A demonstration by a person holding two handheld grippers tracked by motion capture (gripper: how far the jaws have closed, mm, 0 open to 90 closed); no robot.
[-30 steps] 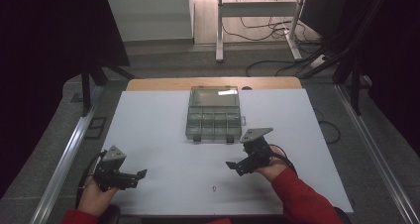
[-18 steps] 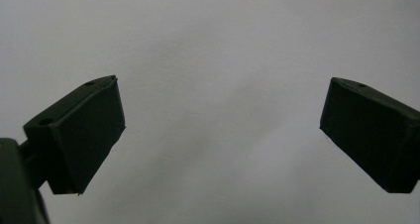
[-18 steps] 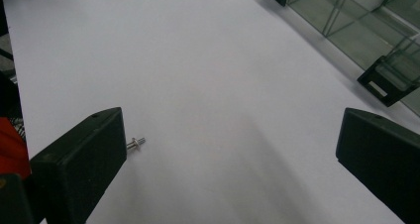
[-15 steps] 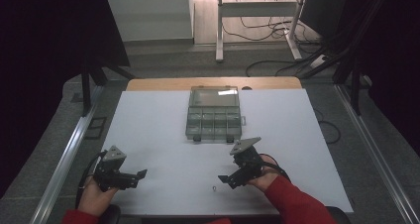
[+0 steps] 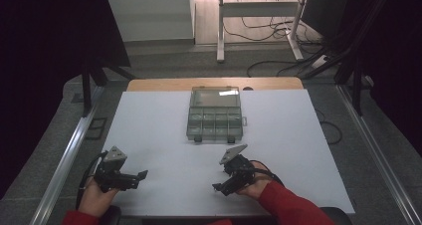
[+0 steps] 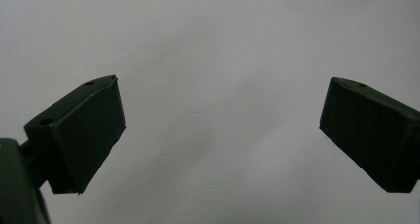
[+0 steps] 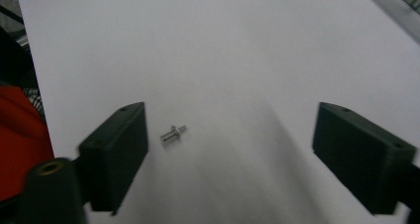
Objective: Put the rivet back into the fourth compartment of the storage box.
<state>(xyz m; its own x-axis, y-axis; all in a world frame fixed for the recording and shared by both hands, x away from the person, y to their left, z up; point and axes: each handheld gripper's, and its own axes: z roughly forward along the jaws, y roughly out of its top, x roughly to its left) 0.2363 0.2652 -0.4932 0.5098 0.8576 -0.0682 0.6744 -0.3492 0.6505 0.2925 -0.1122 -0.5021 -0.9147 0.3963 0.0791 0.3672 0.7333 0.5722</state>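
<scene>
Clearly the work in hand is picking up a small metal screw [image 7: 173,133], which lies loose on the white table [image 5: 164,120] near its front edge. In the right gripper view it sits between the wide-spread jaws of the right gripper [image 7: 232,159], but close beside one jaw and well apart from the other. That off-centre placing is the main risk: if the jaws close as they stand, the nearer one would likely meet the screw first and push or roll it across the smooth surface before the farther jaw arrives, so it could skid out of the gap or be pinched by one end and flick away. The screw is tiny next to the broad black pads, and it lies flat on the sheet, so a grip taken too high would close on air, while one pressed too low would scrape the table. The picture from this gripper is smeared, which suggests motion; closing while still travelling would make a miss more likely. A screw knocked toward the front edge could drop to the floor. In the high view the right gripper [image 5: 230,177] is tilted down toward the table near the front, and the left gripper [image 5: 130,177], also fully open and empty, rests apart at the front left. The clear compartment box [image 5: 215,114] sits farther back, well away from the screw.
</scene>
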